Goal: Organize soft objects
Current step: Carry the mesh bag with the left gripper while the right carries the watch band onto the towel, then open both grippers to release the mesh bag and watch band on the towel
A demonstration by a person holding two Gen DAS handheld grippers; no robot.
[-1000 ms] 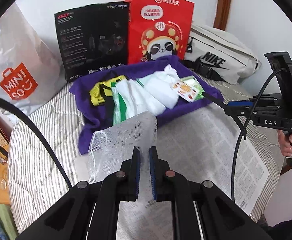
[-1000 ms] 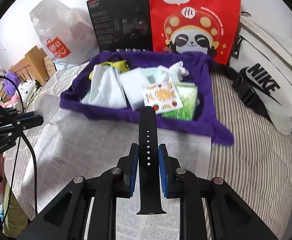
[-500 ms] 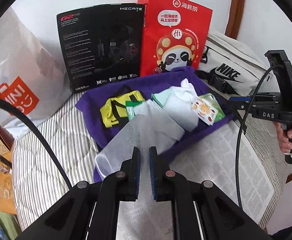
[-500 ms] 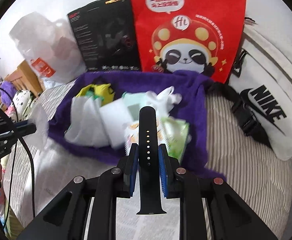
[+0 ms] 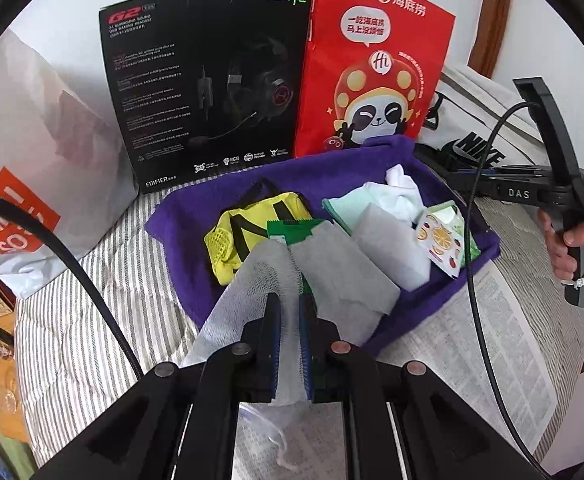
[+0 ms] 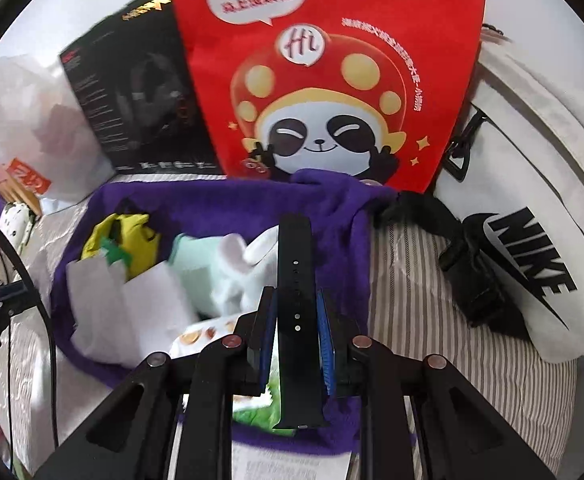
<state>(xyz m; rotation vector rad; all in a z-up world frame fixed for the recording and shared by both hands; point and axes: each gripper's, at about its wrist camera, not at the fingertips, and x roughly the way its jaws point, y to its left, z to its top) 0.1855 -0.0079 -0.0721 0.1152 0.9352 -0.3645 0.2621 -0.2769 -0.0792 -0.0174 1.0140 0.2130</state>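
A purple towel (image 5: 195, 220) lies on the bed and holds soft things: a yellow mesh bag (image 5: 227, 240), white cloths (image 5: 348, 276), a mint cloth (image 5: 344, 204) and a fruit-print wipes pack (image 5: 440, 236). My left gripper (image 5: 289, 312) is shut on a white mesh net (image 5: 247, 284) and holds it over the towel's front edge. My right gripper (image 6: 296, 312) is shut on a black watch strap (image 6: 294, 264) above the towel's right part (image 6: 344, 240). It also shows in the left wrist view (image 5: 532, 192), hand-held at the right.
A black headset box (image 5: 207, 88), a red panda bag (image 5: 372, 64) and a white Nike bag (image 6: 532, 200) stand behind the towel. A white Miniso bag (image 5: 23, 168) sits at the left. Newspaper (image 5: 472, 360) covers the striped bedding (image 5: 91, 320) in front.
Both grippers have moved forward toward the towel. The mesh net is now over the towel's front edge, and the watch strap is now above the towel's right side.
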